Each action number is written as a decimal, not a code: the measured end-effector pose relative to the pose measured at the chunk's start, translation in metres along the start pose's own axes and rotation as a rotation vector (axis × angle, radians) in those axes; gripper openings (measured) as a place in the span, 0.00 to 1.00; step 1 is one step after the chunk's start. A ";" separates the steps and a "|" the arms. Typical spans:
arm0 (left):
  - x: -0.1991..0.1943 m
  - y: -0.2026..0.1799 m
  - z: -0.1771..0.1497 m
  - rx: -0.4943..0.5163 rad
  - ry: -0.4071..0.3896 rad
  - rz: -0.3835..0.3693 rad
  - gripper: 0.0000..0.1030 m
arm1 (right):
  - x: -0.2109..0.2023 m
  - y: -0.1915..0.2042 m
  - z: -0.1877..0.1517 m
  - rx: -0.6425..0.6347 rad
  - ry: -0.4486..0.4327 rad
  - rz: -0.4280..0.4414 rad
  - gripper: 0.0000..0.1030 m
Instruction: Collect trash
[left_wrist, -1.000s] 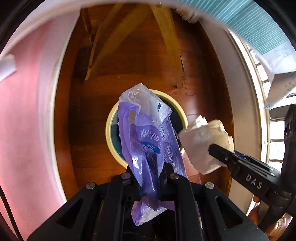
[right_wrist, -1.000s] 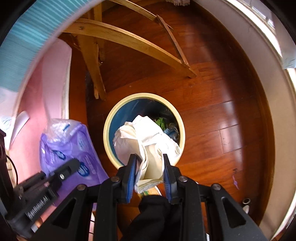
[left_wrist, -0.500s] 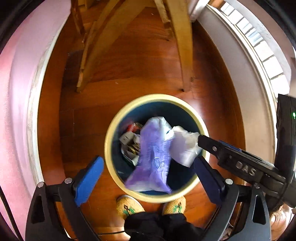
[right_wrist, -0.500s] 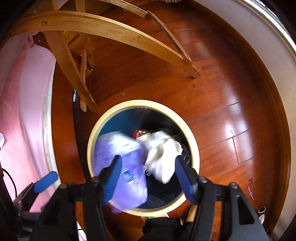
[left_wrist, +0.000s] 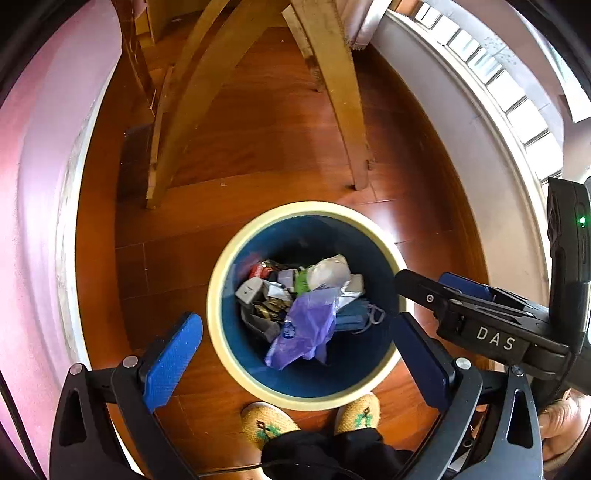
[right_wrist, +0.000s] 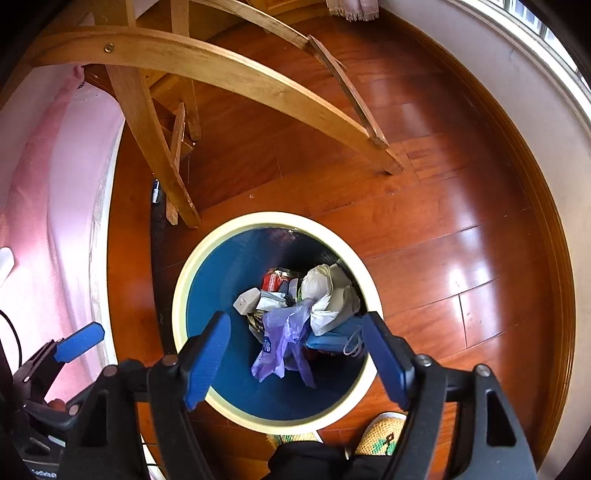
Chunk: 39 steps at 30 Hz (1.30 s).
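Purple plastic bag (left_wrist: 308, 330) and crumpled white paper (right_wrist: 328, 295) lie inside blue bin (left_wrist: 229, 258), on other trash. Both light, soft, crushable; bag slippery, best pinched at bunched fold. Left hand-held gripper (left_wrist: 295, 354) and right hand-held gripper (right_wrist: 295, 354) just opening, now spread wide, nothing between.

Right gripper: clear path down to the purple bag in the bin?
Probably yes. The right gripper is open and empty above the bin, whose mouth is uncovered; the purple bag lies on top of the trash. Depth can't be judged.
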<state>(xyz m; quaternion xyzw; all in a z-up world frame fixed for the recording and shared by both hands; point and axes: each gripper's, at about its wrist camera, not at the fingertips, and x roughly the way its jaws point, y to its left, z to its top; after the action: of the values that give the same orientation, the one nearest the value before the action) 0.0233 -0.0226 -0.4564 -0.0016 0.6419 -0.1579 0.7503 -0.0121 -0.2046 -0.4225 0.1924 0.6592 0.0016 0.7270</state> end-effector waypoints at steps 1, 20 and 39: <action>-0.004 -0.002 -0.001 -0.003 -0.003 0.001 0.99 | -0.003 0.000 0.000 0.001 0.000 0.001 0.73; -0.137 -0.007 0.010 -0.124 -0.074 -0.029 0.99 | -0.131 0.037 0.009 -0.060 -0.028 0.015 0.77; -0.342 -0.035 0.053 -0.183 -0.259 0.162 0.99 | -0.321 0.112 0.049 -0.214 -0.138 -0.038 0.78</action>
<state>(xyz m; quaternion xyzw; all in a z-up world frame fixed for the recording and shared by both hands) 0.0231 0.0152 -0.1101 -0.0384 0.5496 -0.0363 0.8337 0.0213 -0.1963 -0.0809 0.1007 0.6071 0.0448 0.7870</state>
